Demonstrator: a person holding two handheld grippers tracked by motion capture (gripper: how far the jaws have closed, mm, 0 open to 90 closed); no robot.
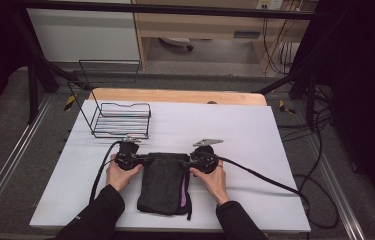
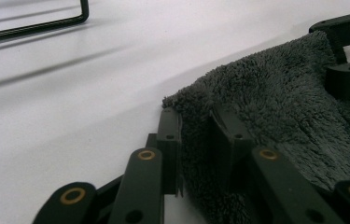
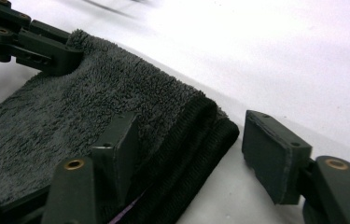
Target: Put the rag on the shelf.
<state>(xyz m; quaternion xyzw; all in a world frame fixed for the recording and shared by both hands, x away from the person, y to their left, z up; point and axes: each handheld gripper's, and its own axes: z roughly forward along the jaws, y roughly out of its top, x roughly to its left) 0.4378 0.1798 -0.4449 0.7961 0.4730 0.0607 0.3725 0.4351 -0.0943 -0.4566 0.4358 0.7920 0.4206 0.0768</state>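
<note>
Where the person's dark sleeves come in at the near edge of the white worktop [image 1: 255, 140], a folded dark grey towel [image 1: 164, 184] lies between the two hands, with a purple strip showing along its right side and a black loop hanging at its near right corner. The left hand [image 1: 120, 175] holds the left tongs [image 1: 147, 159] at the towel's far left corner; in the left gripper view their jaws stand close together on either side of the fluffy edge, closed on the towel [image 2: 275, 107]. The right hand [image 1: 214, 181] holds the right tongs [image 1: 185, 162] at the far right corner; in the right gripper view the jaws stand wide apart, one lying against the towel's [image 3: 93, 107] top, the other clear of its folded edge, so they are open. Beyond the left hand, a black wire basket [image 1: 120, 120] sits on the worktop, well apart from the towel. Farther off, a strip of bare wood [image 1: 175, 96] edges the worktop.
</note>
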